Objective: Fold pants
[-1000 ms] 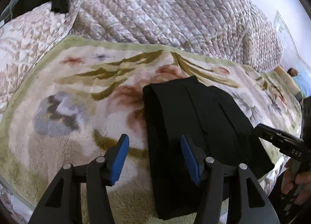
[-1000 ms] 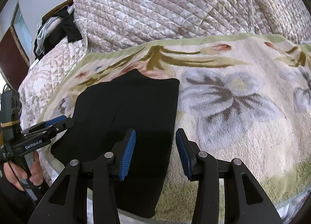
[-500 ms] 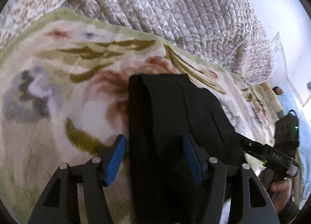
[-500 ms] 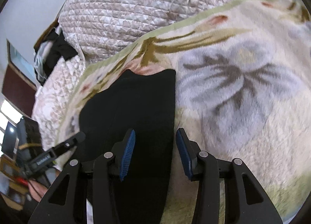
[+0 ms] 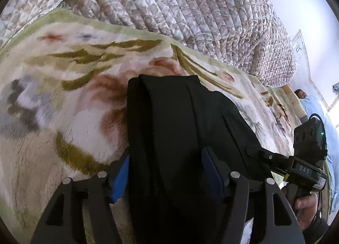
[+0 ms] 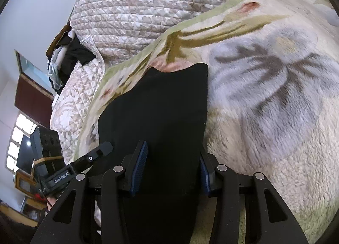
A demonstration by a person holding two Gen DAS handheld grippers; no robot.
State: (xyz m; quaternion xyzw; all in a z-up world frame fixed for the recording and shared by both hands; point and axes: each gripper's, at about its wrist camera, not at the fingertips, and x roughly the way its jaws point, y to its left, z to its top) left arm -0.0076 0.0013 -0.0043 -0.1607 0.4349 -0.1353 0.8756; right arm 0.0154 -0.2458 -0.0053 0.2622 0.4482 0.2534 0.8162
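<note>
The black pants [image 5: 182,129] lie folded into a long strip on a floral plush blanket [image 5: 53,95]. My left gripper [image 5: 165,172] is open with its blue pads on either side of the pants' near left end. The pants also show in the right wrist view [image 6: 165,117], where my right gripper [image 6: 171,165] is open and straddles their near right edge. Each gripper shows in the other's view, the right one [image 5: 260,153] at the pants' right side, the left one [image 6: 101,148] at their left.
A quilted beige bedspread [image 5: 180,4] is bunched up behind the blanket. A pile of dark clothes [image 6: 70,57] sits at the far left of the bed. A person in light blue [image 5: 313,104] lies at the far right.
Both grippers have moved forward and down onto the near end of the pants, so the cloth now lies between each pair of open fingers.
</note>
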